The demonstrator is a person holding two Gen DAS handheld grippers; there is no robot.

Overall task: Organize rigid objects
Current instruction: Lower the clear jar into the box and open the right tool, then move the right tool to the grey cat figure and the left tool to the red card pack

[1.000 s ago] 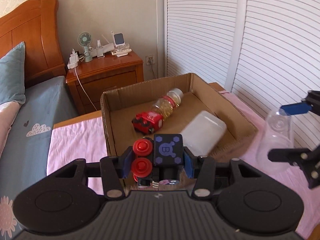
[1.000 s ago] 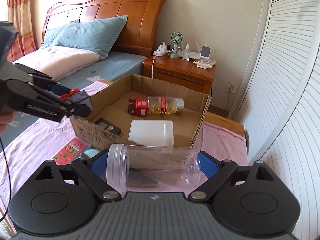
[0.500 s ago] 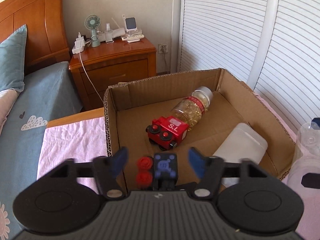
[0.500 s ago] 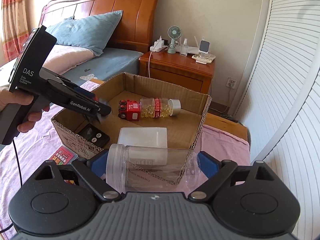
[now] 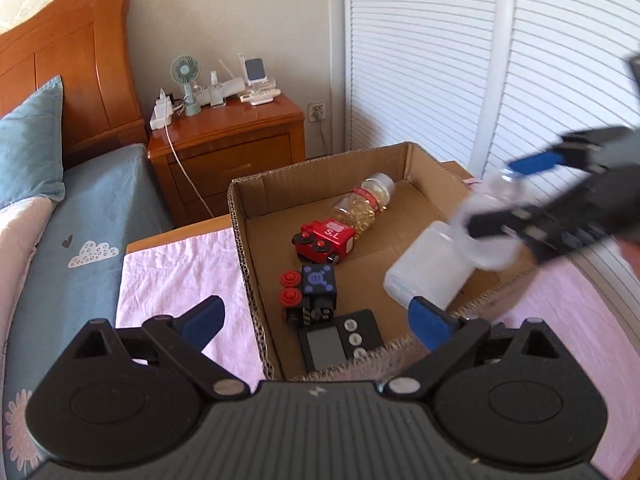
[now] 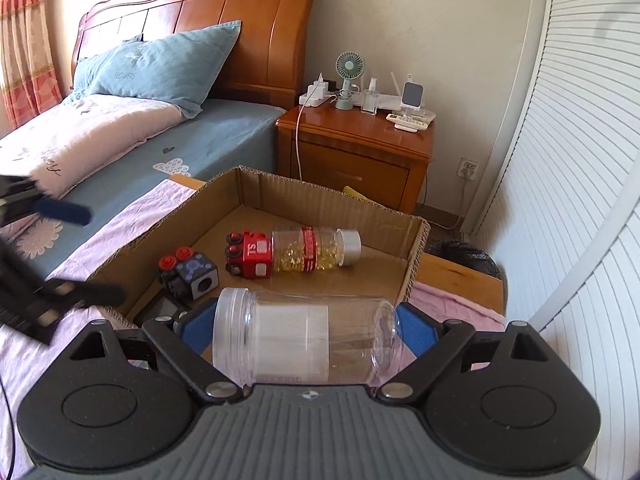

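Seen along the left gripper (image 5: 316,320): blue pads spread wide apart, holding nothing, poised over the near wall of the box (image 5: 256,280). Left of the box, pink cloth (image 5: 180,276) over the table, then the bed (image 5: 80,216) and a blue pillow (image 5: 28,152). Behind the box, a wooden nightstand (image 5: 232,148) carrying a small fan (image 5: 186,76). Inside the box, near its left wall, a black toy block (image 5: 308,292) with two red knobs and a blue-patterned top; just in front of it, against the near wall, a black timer (image 5: 340,344). Deeper in the box, a red toy engine (image 5: 324,240) touching the base of a capsule bottle (image 5: 362,208) lying on its side, cap toward the back wall. Toward the right side of the box, a white container (image 5: 424,272) lying flat. Seen along the right gripper (image 6: 308,332): pads clamped on the two ends of a clear jar (image 6: 304,344), held sideways, open mouth to the left, above the near edge of the box. In the left view, blurred, over the right side of the box and above the white container. Right of the box, white louvred doors (image 5: 440,60).
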